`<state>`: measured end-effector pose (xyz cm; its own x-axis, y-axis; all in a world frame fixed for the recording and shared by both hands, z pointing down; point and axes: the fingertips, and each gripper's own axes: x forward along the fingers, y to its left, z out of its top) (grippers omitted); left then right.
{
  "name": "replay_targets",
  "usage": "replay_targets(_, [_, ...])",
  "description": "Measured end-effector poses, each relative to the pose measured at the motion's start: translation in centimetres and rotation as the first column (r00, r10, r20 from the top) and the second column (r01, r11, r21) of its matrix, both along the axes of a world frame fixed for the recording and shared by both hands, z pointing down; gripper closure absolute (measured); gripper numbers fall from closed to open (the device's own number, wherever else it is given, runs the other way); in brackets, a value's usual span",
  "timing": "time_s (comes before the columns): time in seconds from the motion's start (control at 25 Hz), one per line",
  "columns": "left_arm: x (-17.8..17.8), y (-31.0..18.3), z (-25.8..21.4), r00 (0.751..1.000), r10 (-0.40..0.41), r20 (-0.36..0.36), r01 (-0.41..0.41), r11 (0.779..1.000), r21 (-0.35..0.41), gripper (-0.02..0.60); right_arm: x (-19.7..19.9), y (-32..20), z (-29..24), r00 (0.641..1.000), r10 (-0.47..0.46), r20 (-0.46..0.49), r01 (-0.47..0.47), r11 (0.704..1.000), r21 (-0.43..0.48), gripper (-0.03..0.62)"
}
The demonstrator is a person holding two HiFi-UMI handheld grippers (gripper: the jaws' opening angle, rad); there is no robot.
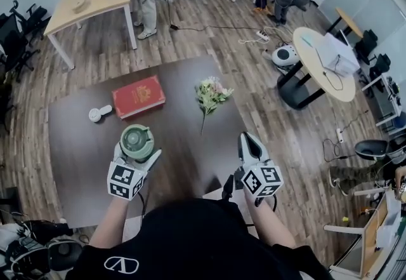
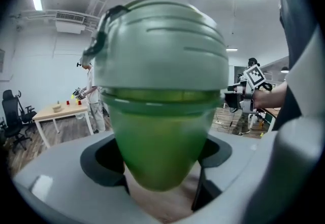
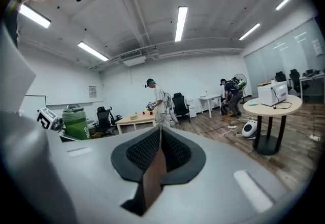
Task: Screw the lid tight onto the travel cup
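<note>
Travel cup (image 1: 137, 141), green with its lid (image 2: 162, 40) seated on top, is clamped in the left tongs (image 1: 137, 153) over the near part of the desk (image 1: 82, 139). The right tongs (image 1: 248, 144) are clenched on nothing, well apart. I'd reckon they should open, grip the lid squarely and twist while the left holds firm.

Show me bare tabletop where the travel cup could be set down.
Widest bare patch: between the travel cup and the right gripper, nearer than the flowers. Also left of the cup. Crowded around the red book and small white object.
</note>
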<state>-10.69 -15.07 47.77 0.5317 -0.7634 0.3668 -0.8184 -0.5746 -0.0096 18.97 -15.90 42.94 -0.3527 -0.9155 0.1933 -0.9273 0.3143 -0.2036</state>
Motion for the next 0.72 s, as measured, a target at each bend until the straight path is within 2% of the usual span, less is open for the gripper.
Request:
replay_targets(0.28, [-2.0, 0.2, 1.4, 0.998, -0.059, 0.011, 0.059, 0.998, -0.029, 0.189, 0.6, -0.1, 0.6, 0.999, 0.03, -0.042, -0.029, 0.999, 0.019, 0.586])
replay_targets(0.44, [-2.3, 0.3, 1.4, 0.997, -0.068, 0.021, 0.068, 0.997, -0.028, 0.189, -0.1, -0.1, 0.4, 0.998, 0.012, -0.062, -0.011, 1.0, 0.023, 0.586])
replay_targets(0.72, [-2.3, 0.1, 1.8, 0.997, -0.074, 0.015, 0.075, 0.996, -0.039, 0.189, 0.5, -0.5, 0.0, 0.997, 0.035, -0.067, -0.032, 0.998, 0.052, 0.586])
